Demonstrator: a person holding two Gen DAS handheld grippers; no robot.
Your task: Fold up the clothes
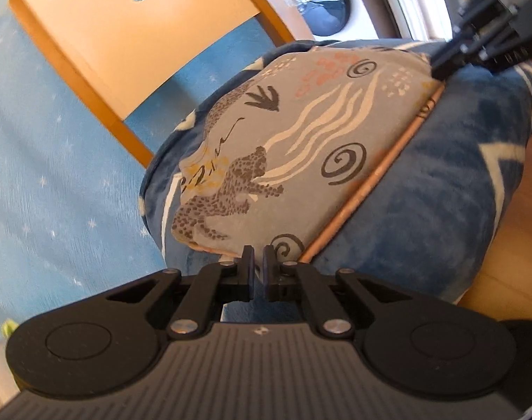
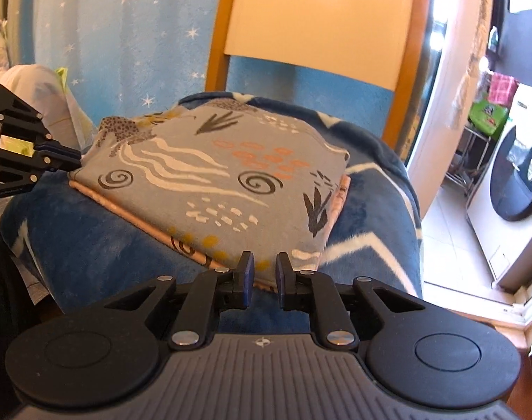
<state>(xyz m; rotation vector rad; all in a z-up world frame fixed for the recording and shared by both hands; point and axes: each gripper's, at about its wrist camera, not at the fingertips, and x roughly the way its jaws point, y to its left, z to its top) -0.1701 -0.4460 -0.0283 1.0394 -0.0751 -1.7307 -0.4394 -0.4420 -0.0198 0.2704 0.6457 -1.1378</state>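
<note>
Jaws: left gripper (image 1: 258,252) narrow gap, right gripper (image 2: 263,258) slightly wider, both empty at folded garment (image 2: 217,175) edge on blue blanket (image 2: 91,245).

One folded garment (image 2: 224,171), one blue blanket (image 2: 91,245), one wooden chair (image 2: 318,17), two grippers.

Your folded garment (image 2: 210,175) is soft matt cloth, grey with a flat print and a peach layer under it. Beneath it you've got a fuzzy, plush blue blanket (image 2: 91,245). Behind it, the chair back (image 2: 318,24) is smooth satiny wood. Each claw (image 1: 258,269) (image 2: 262,278) is matt black plastic with shiny metal rivets.
</note>
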